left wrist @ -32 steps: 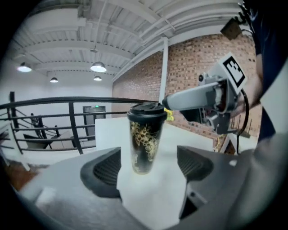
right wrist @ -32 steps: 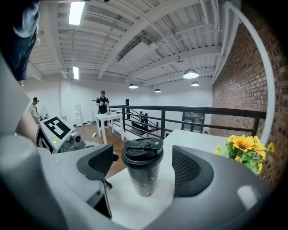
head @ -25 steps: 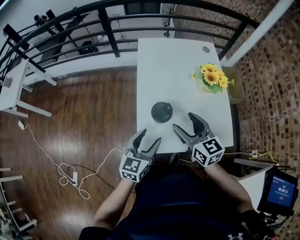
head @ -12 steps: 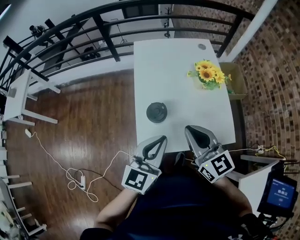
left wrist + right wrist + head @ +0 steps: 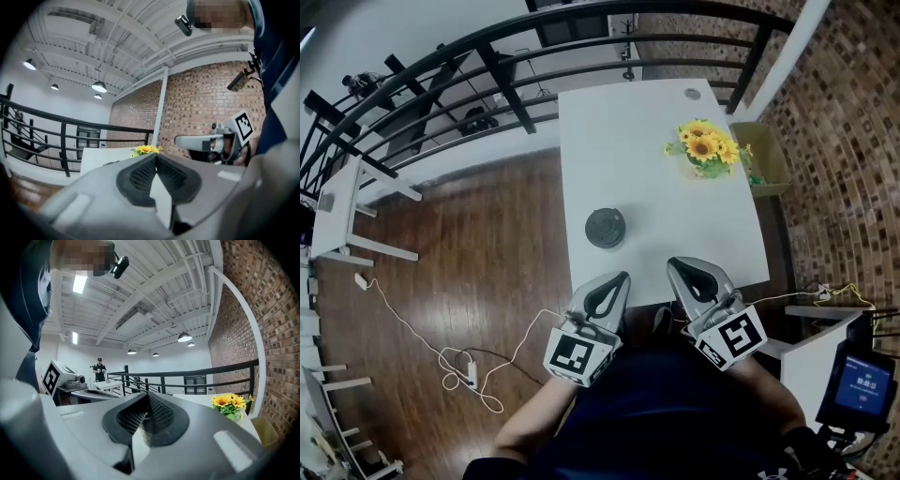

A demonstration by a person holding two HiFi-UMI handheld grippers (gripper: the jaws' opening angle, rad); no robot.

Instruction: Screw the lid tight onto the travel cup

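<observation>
The dark travel cup (image 5: 606,228) stands upright on the white table (image 5: 637,141), and I see its round lid from above. My left gripper (image 5: 623,278) is at the table's near edge, below and slightly right of the cup, with its jaws shut on nothing. My right gripper (image 5: 673,264) is further right at the same edge, also shut and empty. Neither touches the cup. In the left gripper view the shut left gripper (image 5: 156,156) points level across the table, with the right gripper (image 5: 201,142) beside it. The right gripper view shows the right gripper (image 5: 147,394) closed too.
A bunch of sunflowers (image 5: 703,148) stands at the table's far right, also seen as sunflowers (image 5: 228,402) in the right gripper view. A black railing (image 5: 487,66) runs behind the table. A white cable (image 5: 422,328) lies on the wooden floor at the left. A person (image 5: 99,369) stands far off.
Both grippers went from open to shut with nothing in them. They drew back slightly toward the table's near edge. The cup stayed where it was.
</observation>
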